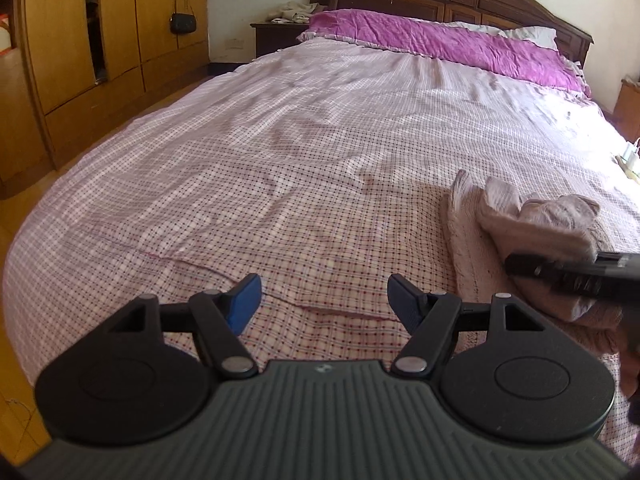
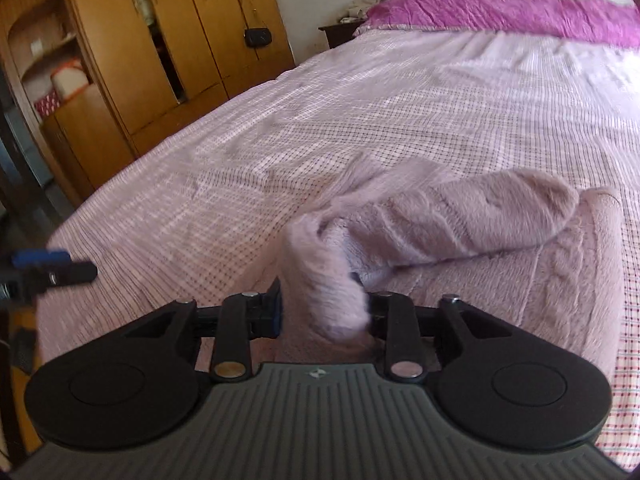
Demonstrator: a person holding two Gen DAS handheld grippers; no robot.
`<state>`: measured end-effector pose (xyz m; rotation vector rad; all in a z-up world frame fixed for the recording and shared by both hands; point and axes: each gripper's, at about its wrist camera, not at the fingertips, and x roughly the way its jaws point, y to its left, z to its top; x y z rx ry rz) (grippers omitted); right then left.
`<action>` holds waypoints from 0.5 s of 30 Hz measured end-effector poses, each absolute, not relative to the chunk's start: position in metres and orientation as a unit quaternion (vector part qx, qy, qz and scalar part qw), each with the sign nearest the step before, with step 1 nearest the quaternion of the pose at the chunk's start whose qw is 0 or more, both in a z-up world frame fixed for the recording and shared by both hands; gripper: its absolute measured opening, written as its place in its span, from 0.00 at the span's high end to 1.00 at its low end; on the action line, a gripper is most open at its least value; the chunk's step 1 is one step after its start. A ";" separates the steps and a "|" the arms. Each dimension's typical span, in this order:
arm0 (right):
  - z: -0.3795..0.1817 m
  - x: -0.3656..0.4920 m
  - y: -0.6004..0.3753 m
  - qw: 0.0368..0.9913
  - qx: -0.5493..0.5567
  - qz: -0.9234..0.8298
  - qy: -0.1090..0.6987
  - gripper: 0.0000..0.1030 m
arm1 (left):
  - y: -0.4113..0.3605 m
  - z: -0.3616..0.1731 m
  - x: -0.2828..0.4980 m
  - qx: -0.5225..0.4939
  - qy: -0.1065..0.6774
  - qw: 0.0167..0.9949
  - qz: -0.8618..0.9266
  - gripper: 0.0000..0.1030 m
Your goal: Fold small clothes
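While the left gripper (image 1: 322, 300) hangs with its blue-padded fingers spread and nothing between them over bare checked bedspread (image 1: 280, 152), the right gripper (image 2: 322, 312) is pressed onto a fold of the pale lilac fluffy knitted garment (image 2: 460, 232), pinching it between its pads. The garment lies on the near right part of the bed, partly doubled over: a plush sleeve-like roll (image 2: 480, 216) rests across a flatter cable-knit panel (image 2: 560, 280). Seen from the right wrist, the long axis of that roll runs from the pinched end away to the right and slightly up the bed. In the left wrist view the same garment (image 1: 532, 220) sits to the right of the left gripper, just beside it but not touching, with the right gripper's dark finger (image 1: 560, 276) laid over its near edge. The right hand is therefore the nearer, already in contact; the left would have to travel rightward to reach the cloth. Judged from this, the fold is under way, and the pinched edge likely has to be carried along the roll's axis.
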<state>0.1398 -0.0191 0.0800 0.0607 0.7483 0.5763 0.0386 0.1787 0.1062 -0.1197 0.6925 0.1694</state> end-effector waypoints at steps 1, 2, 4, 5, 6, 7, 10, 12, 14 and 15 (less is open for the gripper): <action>0.081 0.136 -0.016 0.892 0.026 0.278 0.357 0.50 | 0.179 0.106 0.040 -0.059 0.338 0.936 0.082 0.31; 0.080 0.132 -0.014 0.891 0.026 0.282 0.356 0.45 | 0.180 0.107 0.042 -0.059 0.337 0.936 0.080 0.31; 0.084 0.126 -0.011 0.889 0.033 0.288 0.354 0.34 | 0.179 0.109 0.047 -0.063 0.336 0.937 0.072 0.31; 0.086 0.123 -0.010 0.889 0.033 0.289 0.352 0.33 | 0.177 0.110 0.049 -0.064 0.334 0.938 0.066 0.31; 0.088 0.119 -0.010 0.889 0.030 0.291 0.352 0.32 | 0.175 0.112 0.052 -0.064 0.332 0.939 0.059 0.31; 0.090 0.115 -0.011 0.889 0.026 0.294 0.350 0.31 | 0.171 0.114 0.055 -0.063 0.329 0.941 0.051 0.31; 0.100 0.101 -0.021 0.885 0.021 0.311 0.344 0.30 | 0.157 0.120 0.064 -0.056 0.321 0.945 0.020 0.31; 0.107 0.089 -0.033 0.884 0.020 0.319 0.341 0.30 | 0.145 0.124 0.072 -0.048 0.319 0.947 -0.001 0.31; 0.114 0.076 -0.052 0.889 0.023 0.315 0.332 0.30 | 0.129 0.126 0.081 -0.036 0.318 0.947 -0.023 0.31; 0.117 0.071 -0.062 0.892 0.027 0.309 0.329 0.29 | 0.121 0.127 0.087 -0.027 0.318 0.947 -0.033 0.31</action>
